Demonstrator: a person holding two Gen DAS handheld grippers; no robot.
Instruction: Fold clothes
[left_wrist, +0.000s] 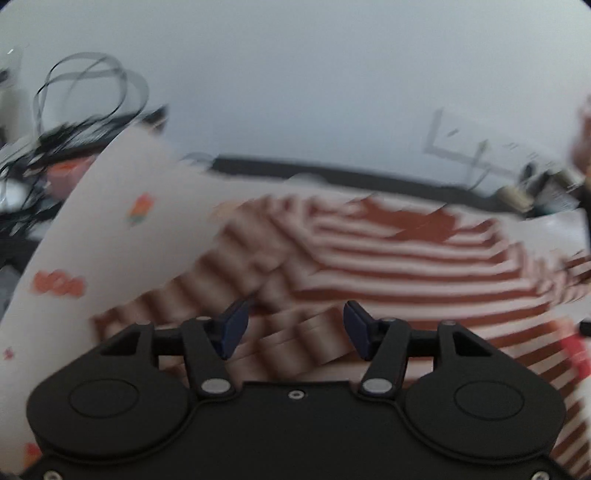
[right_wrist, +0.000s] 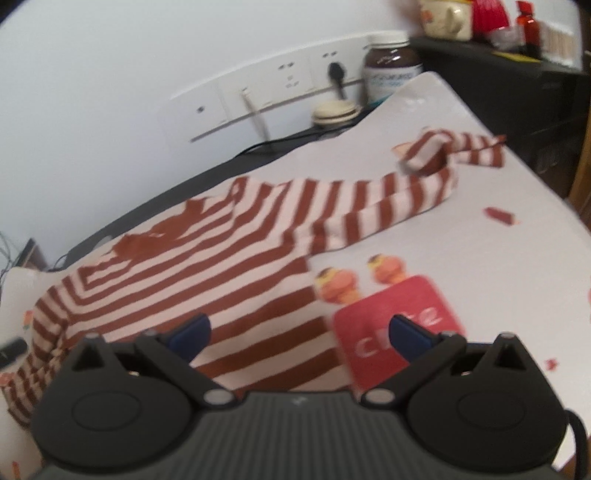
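White printed tablecloth (right_wrist: 498, 258) holds a striped shirt (right_wrist: 207, 273), sleeve toward two o'clock; left gripper (left_wrist: 295, 328) and right gripper (right_wrist: 301, 338) both released, empty.

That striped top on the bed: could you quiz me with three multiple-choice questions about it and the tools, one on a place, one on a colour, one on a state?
1. Where does the long sleeve in the right wrist view reach?
A. toward the wall sockets
B. away from the body, across the white sheet
C. under the red card

2. What colours are the stripes?
A. blue and white
B. green and yellow
C. reddish brown and pale pink

3. How do the right tool's jaws stand?
A. apart, holding nothing
B. clamped on a sleeve
C. shut on the card

Answers:
1 B: the sleeve runs out over the sheet.
2 C: seen on the striped top.
3 A: the right gripper is spread above cloth.
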